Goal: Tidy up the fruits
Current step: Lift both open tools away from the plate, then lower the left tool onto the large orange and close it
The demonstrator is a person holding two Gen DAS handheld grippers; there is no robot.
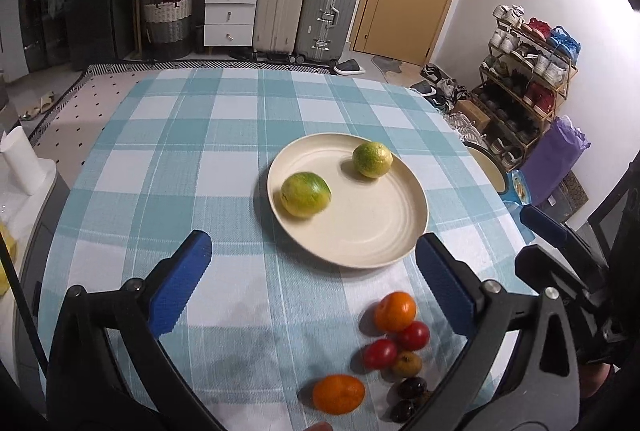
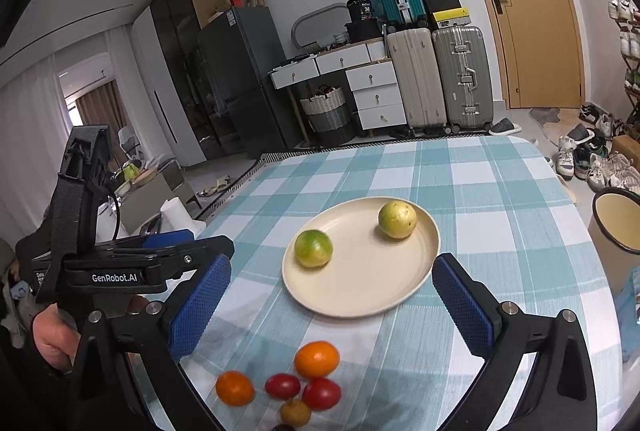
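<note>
A cream plate [image 1: 360, 227] [image 2: 360, 287] on the checked tablecloth holds two green-yellow round fruits [image 1: 306, 194] [image 2: 313, 248], one at its left and one at its far right. Nearer me a loose cluster lies on the cloth: two oranges [image 1: 395, 311] [image 2: 317, 359], two red tomatoes [image 1: 380, 353] [image 2: 321, 393], a small brown fruit [image 1: 407, 363] and two dark ones [image 1: 412, 387]. My left gripper [image 1: 314, 245] hovers open over the plate's near rim with nothing between its jaws. My right gripper [image 2: 332, 267] is open and empty too, just short of the plate.
A cream pail [image 2: 616, 227] stands off the table's right edge. A white paper roll [image 1: 20, 159] stands on a stand to the left. In the right wrist view a hand [image 2: 52, 339] holds the left gripper at the table's left edge. Suitcases, drawers and a shoe rack line the far wall.
</note>
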